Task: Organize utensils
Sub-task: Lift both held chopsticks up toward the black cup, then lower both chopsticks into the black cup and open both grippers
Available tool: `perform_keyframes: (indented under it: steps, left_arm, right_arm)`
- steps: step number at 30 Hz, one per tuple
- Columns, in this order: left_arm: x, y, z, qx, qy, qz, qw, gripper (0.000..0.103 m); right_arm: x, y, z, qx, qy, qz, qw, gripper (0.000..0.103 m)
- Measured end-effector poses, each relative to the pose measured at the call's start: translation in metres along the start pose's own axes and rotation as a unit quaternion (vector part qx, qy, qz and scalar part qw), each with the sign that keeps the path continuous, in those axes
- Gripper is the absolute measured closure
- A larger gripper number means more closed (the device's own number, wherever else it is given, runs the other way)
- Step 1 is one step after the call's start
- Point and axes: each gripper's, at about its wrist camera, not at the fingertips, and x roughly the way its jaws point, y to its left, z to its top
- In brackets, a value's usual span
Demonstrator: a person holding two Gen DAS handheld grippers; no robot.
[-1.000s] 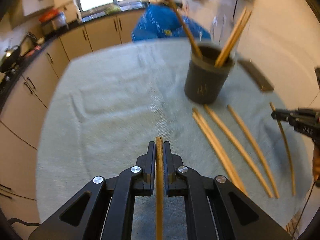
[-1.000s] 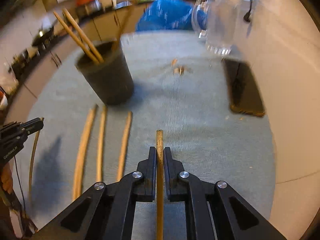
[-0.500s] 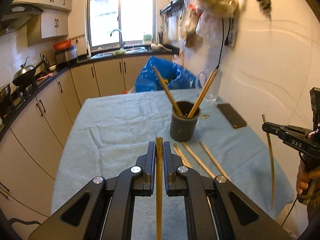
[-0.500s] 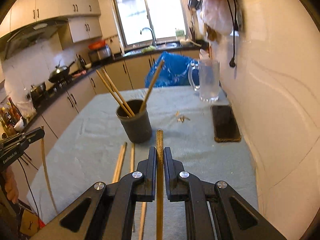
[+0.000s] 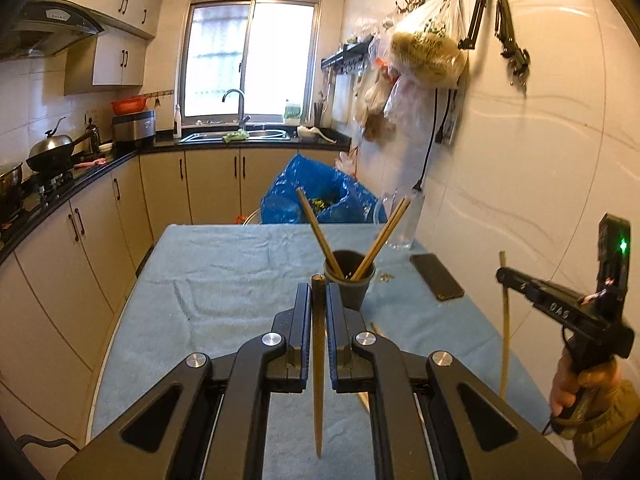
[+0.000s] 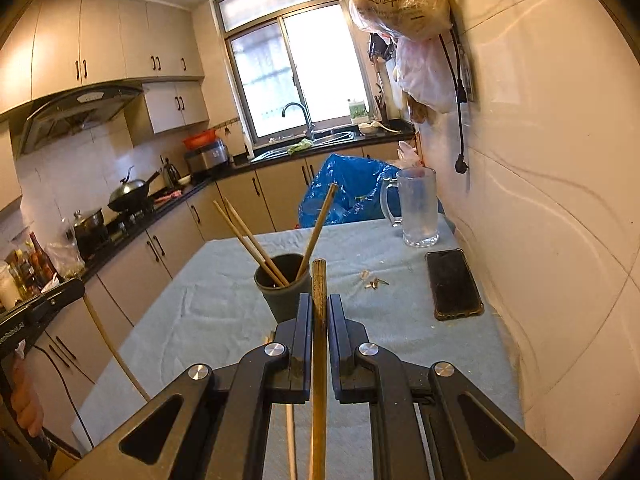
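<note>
A dark grey cup (image 5: pixel 349 282) stands on the blue-grey tablecloth with three wooden chopsticks (image 5: pixel 382 236) leaning in it; it also shows in the right wrist view (image 6: pixel 282 287). My left gripper (image 5: pixel 319 294) is shut on one wooden chopstick (image 5: pixel 318 360), held above the table in front of the cup. My right gripper (image 6: pixel 319 306) is shut on another chopstick (image 6: pixel 319 344); it appears at the right of the left wrist view (image 5: pixel 505 276) with its chopstick (image 5: pixel 505 328) hanging down. Loose chopsticks on the cloth (image 6: pixel 291 436) are mostly hidden behind the grippers.
A black phone (image 6: pixel 453 283) lies on the cloth by the white wall. A glass mug (image 6: pixel 416 206) stands at the far right of the table, a blue bag (image 6: pixel 348 188) behind it. Small scraps (image 6: pixel 372 280) lie near the cup. Kitchen cabinets run along the left.
Both grippers have risen and pulled back from the table, each keeping its chopstick. The cup and the loose chopsticks now look smaller and farther away.
</note>
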Motion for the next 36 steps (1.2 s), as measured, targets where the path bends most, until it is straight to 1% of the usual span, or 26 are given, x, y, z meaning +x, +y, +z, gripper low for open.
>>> perform_keyframes:
  steps: [7,11,16,20,23,26,28,30,34,36]
  left_arm:
    - [0.005,-0.004,0.016,-0.007,-0.007,-0.018,0.9998,0.096]
    - [0.005,-0.007,0.034,-0.008,-0.020,-0.028,0.9994,0.096]
    - [0.012,-0.012,0.072,-0.012,-0.044,-0.035,0.9983,0.096]
    - [0.028,-0.019,0.106,-0.011,-0.074,-0.024,0.9969,0.096]
    - [0.049,-0.018,0.130,-0.028,-0.089,-0.023,0.9954,0.096]
    - [0.078,-0.016,0.148,-0.051,-0.092,-0.023,0.9942,0.096]
    - [0.102,-0.014,0.155,-0.060,-0.089,-0.017,0.9941,0.096]
    - [0.121,-0.013,0.156,-0.063,-0.086,-0.007,0.9942,0.096]
    - [0.169,-0.005,0.155,-0.078,-0.052,-0.004,0.9955,0.096]
    - [0.189,-0.002,0.150,-0.081,-0.034,-0.002,0.9961,0.096]
  right_arm:
    - [0.016,-0.003,0.011,0.013,-0.005,0.006,1.000,0.096]
    - [0.024,-0.004,0.026,0.024,-0.021,0.013,0.999,0.096]
    - [0.039,0.003,0.058,0.044,-0.065,0.027,0.997,0.096]
    - [0.060,0.012,0.089,0.063,-0.105,0.035,0.992,0.096]
    - [0.079,0.023,0.112,0.060,-0.141,0.024,0.988,0.096]
    - [0.096,0.035,0.126,0.051,-0.171,0.011,0.984,0.096]
    - [0.110,0.044,0.132,0.038,-0.195,-0.006,0.980,0.096]
    - [0.122,0.046,0.136,0.031,-0.209,-0.017,0.977,0.096]
    - [0.152,0.047,0.134,0.029,-0.216,-0.031,0.975,0.096]
    - [0.163,0.046,0.130,0.024,-0.209,-0.034,0.977,0.096]
